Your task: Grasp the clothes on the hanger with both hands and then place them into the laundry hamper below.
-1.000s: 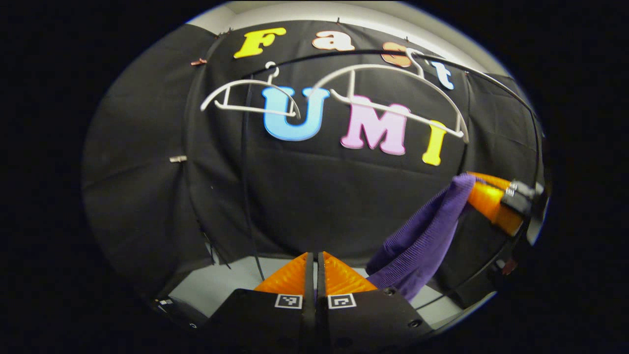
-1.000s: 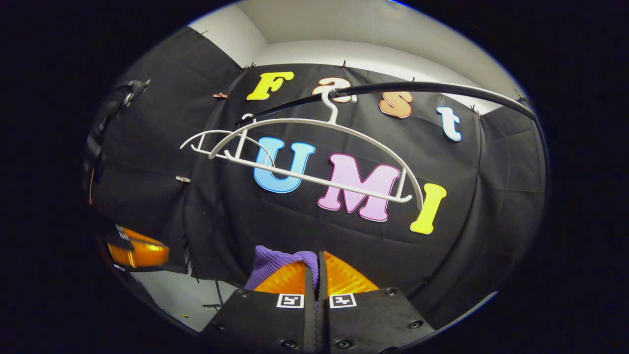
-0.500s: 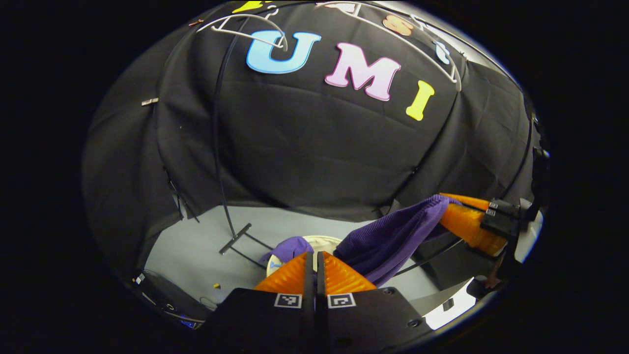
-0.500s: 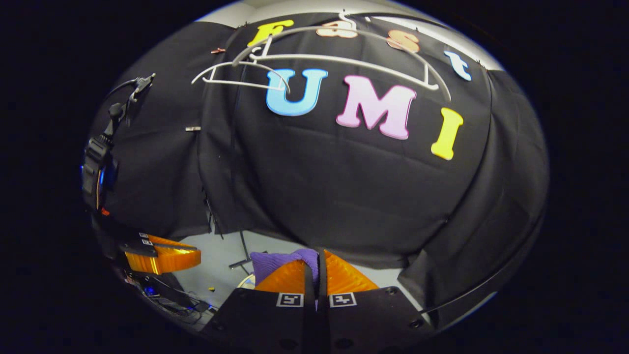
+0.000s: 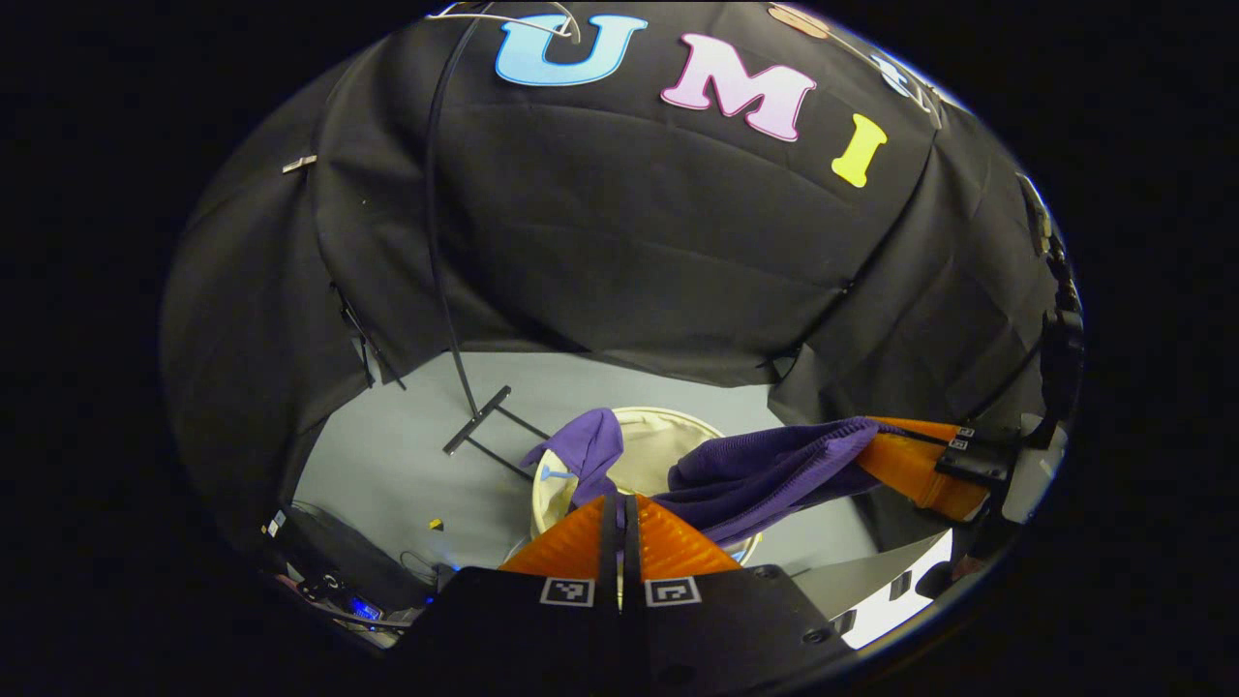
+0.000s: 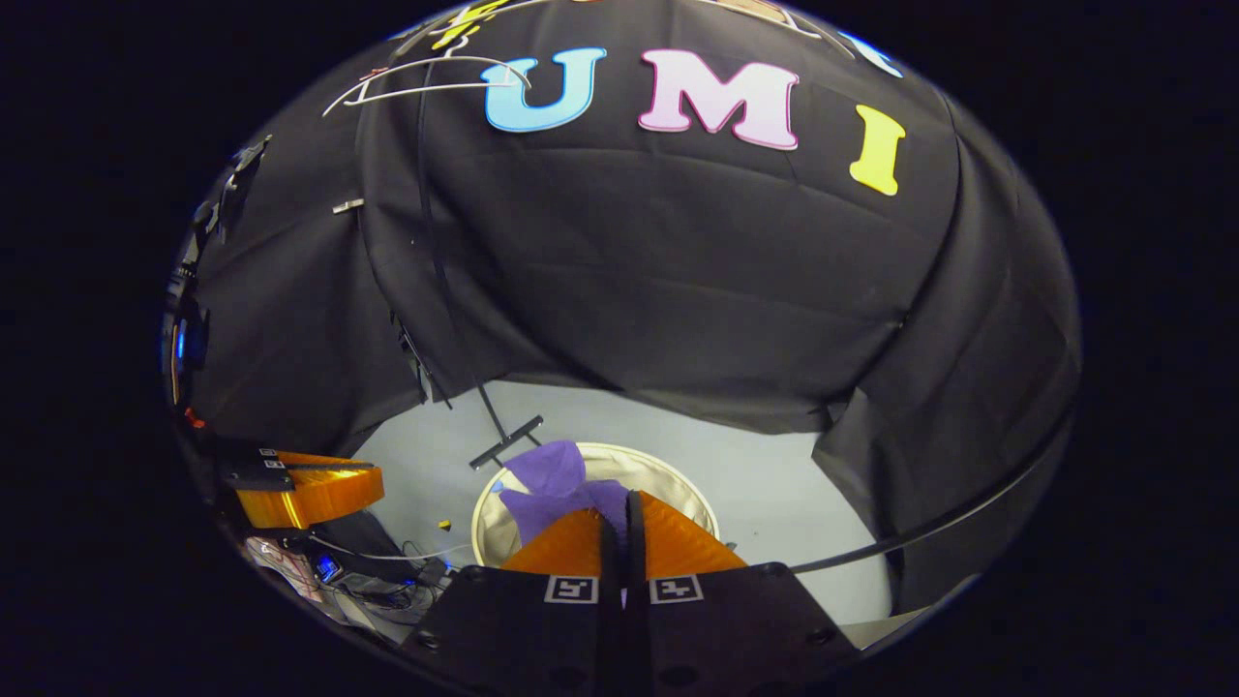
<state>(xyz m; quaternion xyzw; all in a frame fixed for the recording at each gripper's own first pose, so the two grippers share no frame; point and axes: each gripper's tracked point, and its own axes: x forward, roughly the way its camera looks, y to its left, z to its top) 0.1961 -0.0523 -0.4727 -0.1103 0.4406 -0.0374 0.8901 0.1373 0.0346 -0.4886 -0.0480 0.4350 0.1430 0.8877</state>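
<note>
Purple garment (image 5: 765, 469) clenched by both tongs, left (image 5: 619, 513), right (image 6: 624, 513), over one hamper (image 6: 678, 474).

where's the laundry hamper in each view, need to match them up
Left gripper view: the laundry hamper sits low and centre, just above this gripper's fingers, with the purple garment stretched across its right side.
Right gripper view: the hamper is low and centre, rim half hidden by the fingers.
Shared landmark: the black rack foot, left of the hamper.
</note>
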